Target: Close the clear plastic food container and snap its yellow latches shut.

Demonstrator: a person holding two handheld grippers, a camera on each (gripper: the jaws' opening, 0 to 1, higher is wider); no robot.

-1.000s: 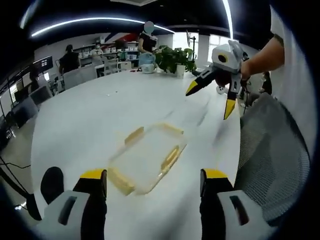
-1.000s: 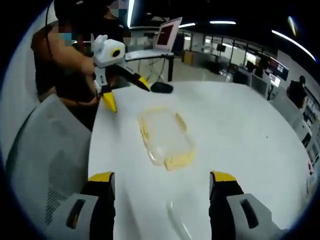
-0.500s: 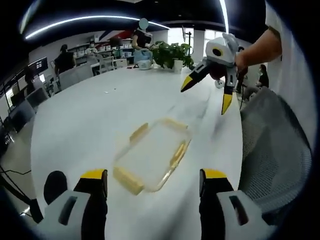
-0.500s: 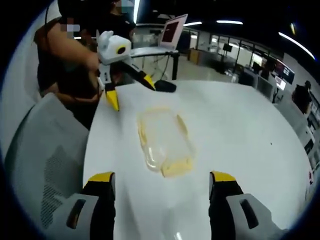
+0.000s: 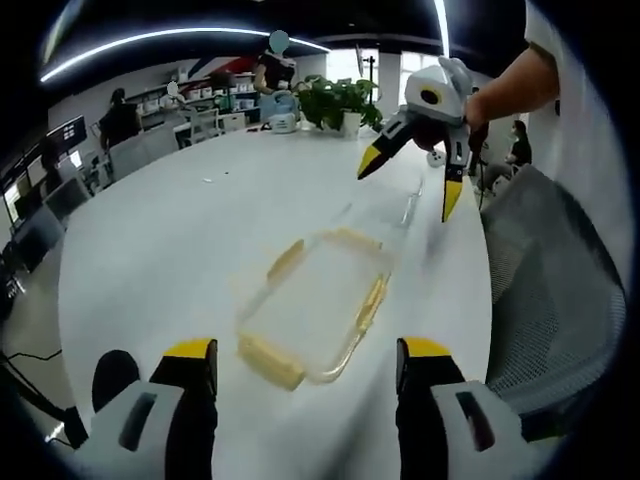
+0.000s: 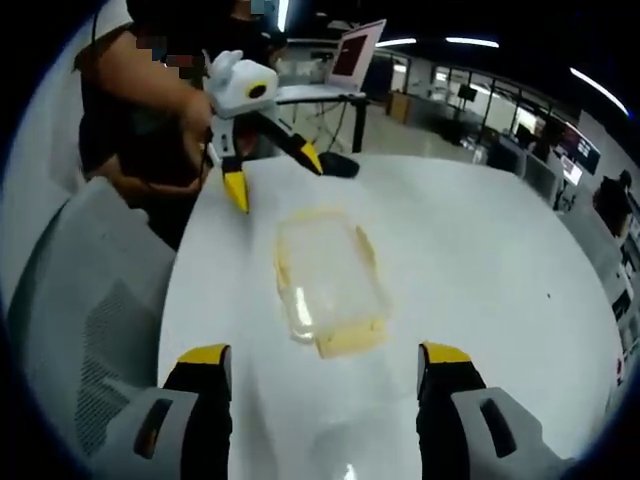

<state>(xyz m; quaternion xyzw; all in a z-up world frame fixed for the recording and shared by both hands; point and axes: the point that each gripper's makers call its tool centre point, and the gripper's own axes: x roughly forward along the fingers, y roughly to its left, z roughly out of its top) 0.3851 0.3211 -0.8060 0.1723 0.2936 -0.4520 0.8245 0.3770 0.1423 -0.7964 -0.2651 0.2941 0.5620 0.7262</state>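
The clear plastic food container [image 5: 315, 305] lies flat on the white table [image 5: 180, 240]. Yellow latches [image 5: 285, 258] stick out along its sides and ends. My left gripper [image 5: 308, 352] hovers open just short of its near end, holding nothing. In the same view my right gripper [image 5: 410, 185] hangs open above the table beyond the container's far end. The right gripper view shows the container [image 6: 325, 280] from the other end. There my right gripper [image 6: 325, 355] stands open and empty in front of it, and the left gripper [image 6: 273, 178] hovers open past it. I cannot tell whether the lid is seated.
A grey mesh chair [image 5: 550, 320] stands at the table's edge beside the person, and also shows as the chair [image 6: 90, 330]. A black mouse [image 6: 335, 165] and a laptop [image 6: 355, 55] sit beyond the container. A potted plant [image 5: 335, 100] and people are at the far end.
Both views have shifted a little toward the container, which has stayed where it was. Both grippers remain open and empty.
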